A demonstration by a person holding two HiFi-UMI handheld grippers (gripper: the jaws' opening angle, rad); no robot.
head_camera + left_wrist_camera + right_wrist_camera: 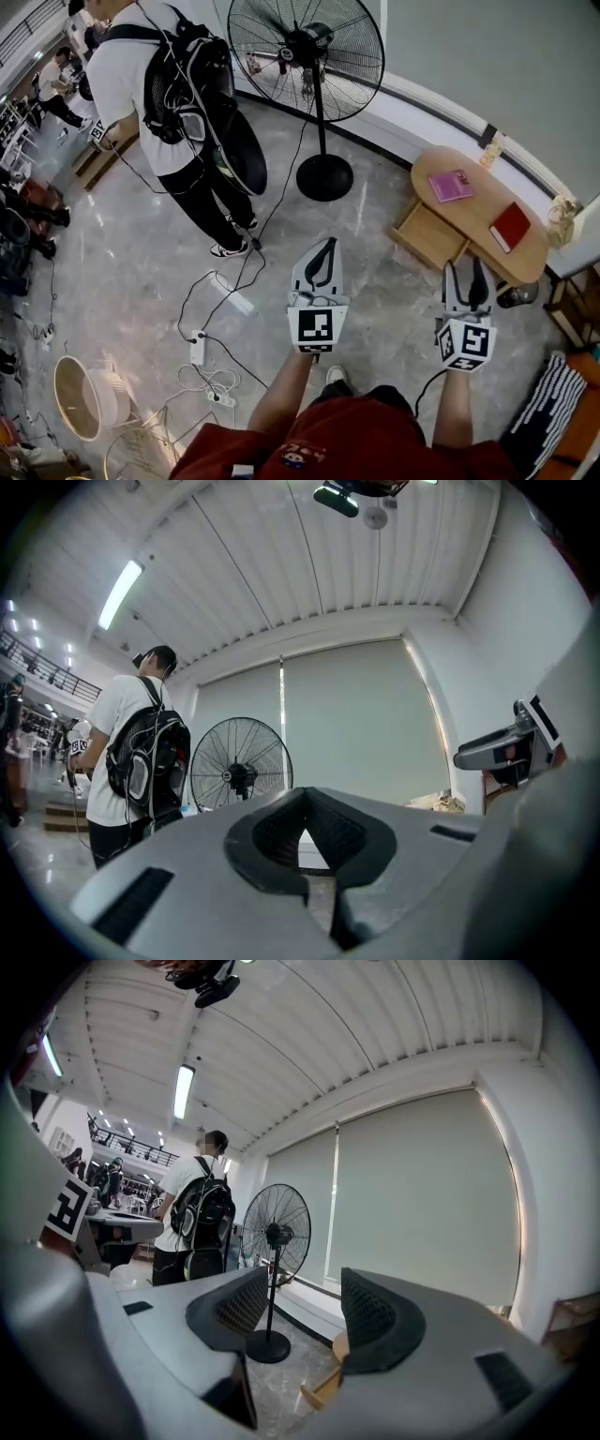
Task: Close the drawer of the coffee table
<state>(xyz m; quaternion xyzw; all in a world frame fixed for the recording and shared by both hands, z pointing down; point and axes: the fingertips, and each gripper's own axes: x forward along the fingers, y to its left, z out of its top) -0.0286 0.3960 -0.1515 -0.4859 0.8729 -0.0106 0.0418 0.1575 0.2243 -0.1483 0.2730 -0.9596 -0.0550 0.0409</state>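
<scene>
The oval wooden coffee table (483, 251) stands at the right by the wall, with a pink book (451, 185) and a red book (510, 226) on top. Its drawer (429, 235) is pulled out toward the open floor. My left gripper (323, 251) hangs over the floor to the left of the drawer, apart from it, its fingertips together and nothing in them. My right gripper (466, 277) is just in front of the table's near edge, open and empty. In the right gripper view the drawer (322, 1388) shows low between the open jaws of the right gripper (305, 1297). The left gripper (302, 799) faces the fan.
A tall pedestal fan (307, 44) with a round base (324, 176) stands beyond the left gripper. A person with a backpack (178, 84) stands at the left. Cables and a power strip (198, 347) lie on the floor. A shelf (570, 302) is beside the table.
</scene>
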